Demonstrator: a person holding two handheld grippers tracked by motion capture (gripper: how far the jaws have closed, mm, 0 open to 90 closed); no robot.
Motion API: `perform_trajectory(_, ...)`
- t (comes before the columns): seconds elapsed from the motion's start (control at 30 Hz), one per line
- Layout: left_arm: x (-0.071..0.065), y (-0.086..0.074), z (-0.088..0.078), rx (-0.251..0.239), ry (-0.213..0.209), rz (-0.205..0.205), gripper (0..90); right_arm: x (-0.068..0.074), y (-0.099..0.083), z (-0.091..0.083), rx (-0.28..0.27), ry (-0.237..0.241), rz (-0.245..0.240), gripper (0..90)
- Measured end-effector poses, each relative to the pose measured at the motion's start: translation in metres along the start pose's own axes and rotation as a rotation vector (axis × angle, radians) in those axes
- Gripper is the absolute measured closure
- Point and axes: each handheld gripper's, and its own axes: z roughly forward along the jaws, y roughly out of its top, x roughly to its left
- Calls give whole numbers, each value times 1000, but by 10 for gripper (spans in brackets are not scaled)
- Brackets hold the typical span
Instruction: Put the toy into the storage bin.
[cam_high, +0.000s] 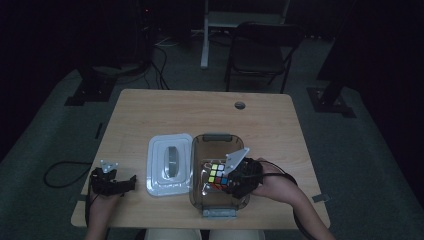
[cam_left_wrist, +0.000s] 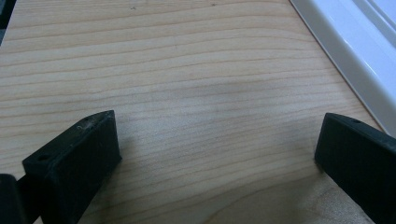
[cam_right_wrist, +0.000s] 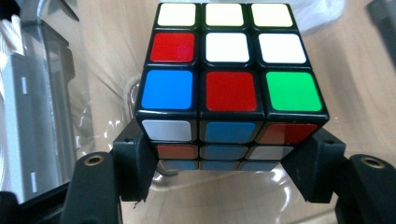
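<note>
The right gripper (cam_right_wrist: 229, 170) clamps a puzzle cube (cam_right_wrist: 229, 79) between its two jaws inside the clear box (cam_high: 197, 150), while the left gripper (cam_left_wrist: 217, 154) rests wide open and empty on the table (cam_left_wrist: 187, 70) beside the white lid (cam_high: 169, 165).

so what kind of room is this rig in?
Probably a lab or data-collection space, not a home: a lone wooden table in a dark room, loose cables on the floor, a folding chair and black stand legs around it.
</note>
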Motion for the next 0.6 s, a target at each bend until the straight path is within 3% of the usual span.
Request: perform_trajectory(0.6, 0, 0, 0, 0, 0, 0, 6, -6, 29, 25, 184, 64, -89, 339)
